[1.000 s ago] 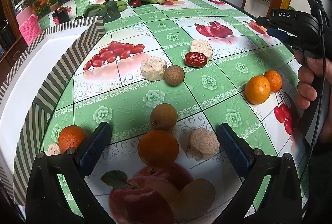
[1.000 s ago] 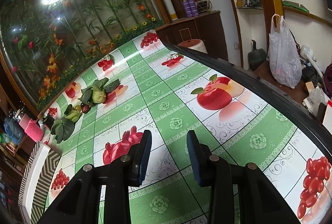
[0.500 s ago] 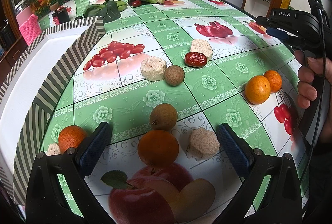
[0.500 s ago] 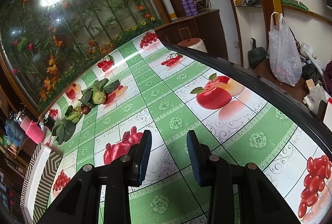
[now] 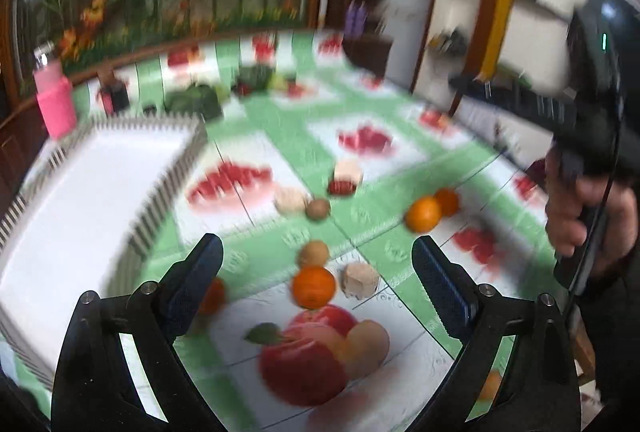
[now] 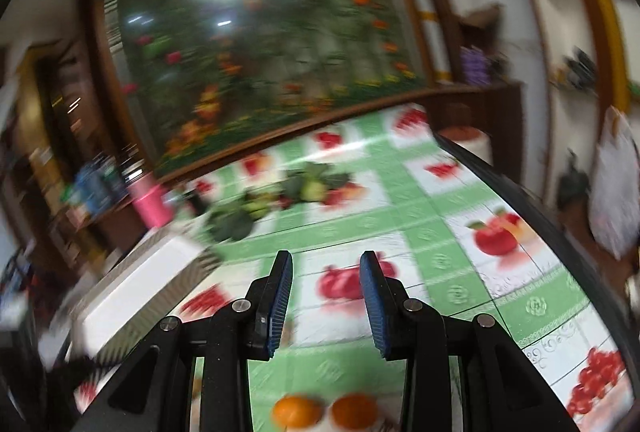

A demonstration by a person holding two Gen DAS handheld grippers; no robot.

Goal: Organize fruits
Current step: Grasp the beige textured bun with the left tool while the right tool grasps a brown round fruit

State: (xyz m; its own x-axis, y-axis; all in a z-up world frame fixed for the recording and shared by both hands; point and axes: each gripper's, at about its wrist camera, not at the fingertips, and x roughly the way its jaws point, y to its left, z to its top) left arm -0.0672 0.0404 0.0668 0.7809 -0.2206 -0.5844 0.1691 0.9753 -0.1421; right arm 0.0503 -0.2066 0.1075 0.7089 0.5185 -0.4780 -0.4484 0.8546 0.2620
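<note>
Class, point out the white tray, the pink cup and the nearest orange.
White tray (image 5: pixel 100 192), left wrist view, bare floor.
Pink cup (image 5: pixel 57 104), left wrist view, side wall.
Nearest orange (image 5: pixel 313 287), left wrist view, centre of peel.

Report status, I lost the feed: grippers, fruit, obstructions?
Left gripper open, empty. Right gripper open, empty. Oranges loose on table, tray bare. Nothing blocking.

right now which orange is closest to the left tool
The orange half hidden behind the left tool's left finger, beside the white tray. The orange between the fingers sits a little farther out, and the pair lies far off to the right.
</note>
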